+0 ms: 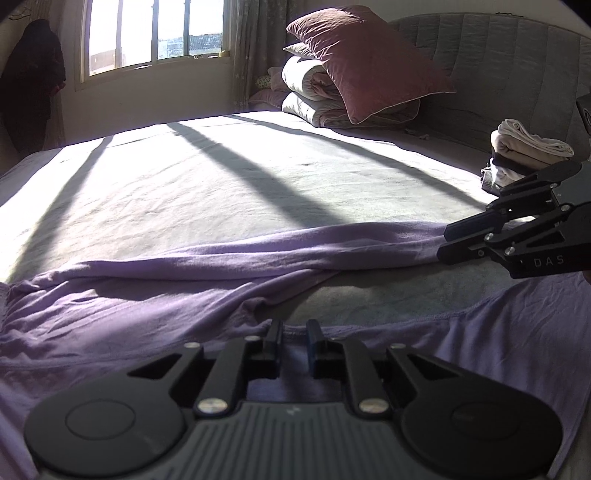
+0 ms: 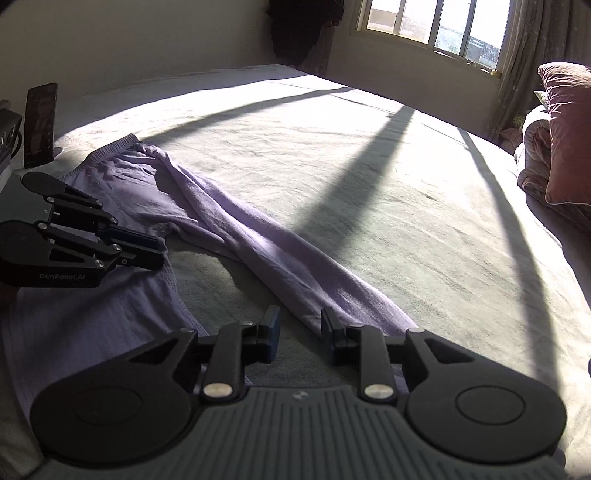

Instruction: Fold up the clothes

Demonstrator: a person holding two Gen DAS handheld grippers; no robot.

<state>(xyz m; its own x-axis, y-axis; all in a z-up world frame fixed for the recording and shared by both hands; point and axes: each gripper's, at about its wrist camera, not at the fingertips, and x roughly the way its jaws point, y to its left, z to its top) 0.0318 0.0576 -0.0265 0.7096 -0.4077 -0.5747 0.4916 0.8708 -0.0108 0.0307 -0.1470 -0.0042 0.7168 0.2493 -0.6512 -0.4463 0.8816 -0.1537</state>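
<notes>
Purple trousers (image 2: 258,243) lie spread on the bed (image 2: 369,166). The left gripper (image 1: 294,341) pinches their fabric; the right gripper (image 2: 300,328) hovers parted, holding nothing.

This is a bedroom in a home. A wide bed (image 1: 229,173) with a pale sheet fills most of both views, and at its head stand a padded grey headboard (image 1: 498,62), a dark red pillow (image 1: 369,62) and a folded white duvet (image 1: 310,92). Sun comes through a barred window (image 1: 155,33) with a patterned curtain (image 1: 255,48) beside it, and a dark garment (image 1: 33,85) hangs on the wall.
</notes>
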